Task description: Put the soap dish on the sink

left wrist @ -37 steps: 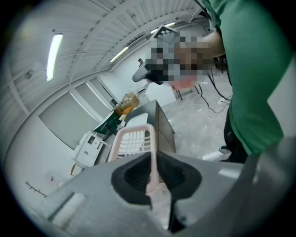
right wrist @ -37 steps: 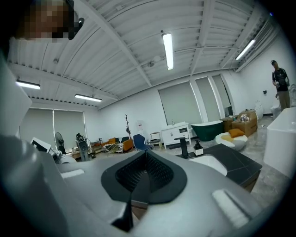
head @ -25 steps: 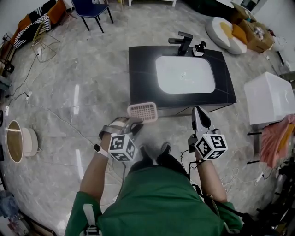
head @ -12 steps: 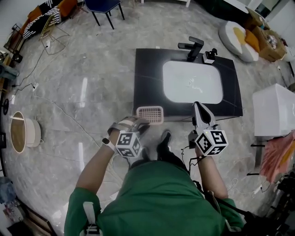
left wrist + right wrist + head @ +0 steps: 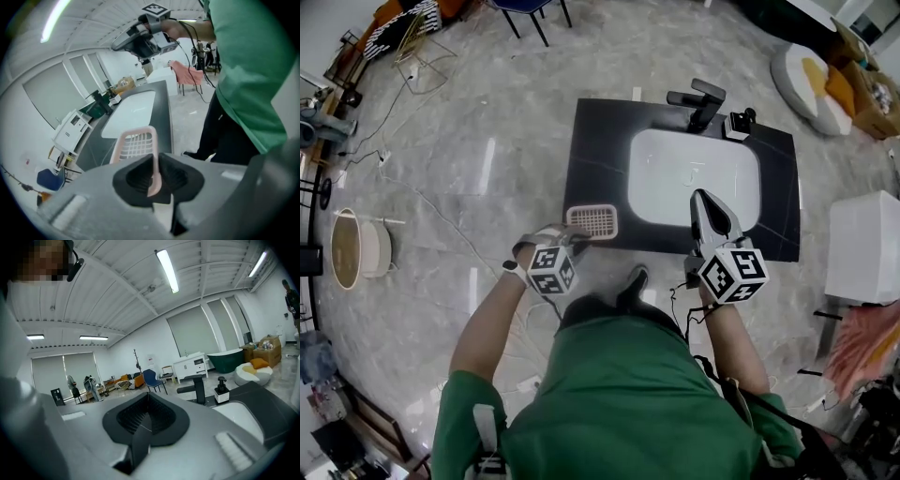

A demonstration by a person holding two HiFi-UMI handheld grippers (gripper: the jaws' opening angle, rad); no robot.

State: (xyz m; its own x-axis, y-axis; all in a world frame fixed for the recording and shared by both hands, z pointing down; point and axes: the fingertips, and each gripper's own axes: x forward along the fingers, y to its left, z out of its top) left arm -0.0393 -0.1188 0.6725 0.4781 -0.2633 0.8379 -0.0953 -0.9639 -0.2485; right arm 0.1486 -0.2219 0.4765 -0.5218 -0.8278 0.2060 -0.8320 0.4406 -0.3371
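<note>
A pink slotted soap dish (image 5: pixel 592 221) hangs over the front left corner of the black sink counter (image 5: pixel 595 159). My left gripper (image 5: pixel 575 236) is shut on its near rim. In the left gripper view the dish (image 5: pixel 136 145) stands on edge between the jaws of that gripper (image 5: pixel 156 176), with the white basin (image 5: pixel 131 112) beyond it. The basin (image 5: pixel 694 178) fills the middle of the counter. My right gripper (image 5: pixel 704 199) is over the basin's front edge. In its own view the right gripper (image 5: pixel 147 416) is shut on nothing.
A black faucet (image 5: pixel 703 101) and a soap dispenser (image 5: pixel 737 123) stand at the counter's back edge. A white box (image 5: pixel 862 248) sits to the right with pink cloth (image 5: pixel 867 342) near it. A round wooden stool (image 5: pixel 356 248) and cables lie on the floor at left.
The person has stepped up to the sink. The left gripper has carried the soap dish forward, from in front of the counter to above its front left corner. The right gripper now reaches over the basin.
</note>
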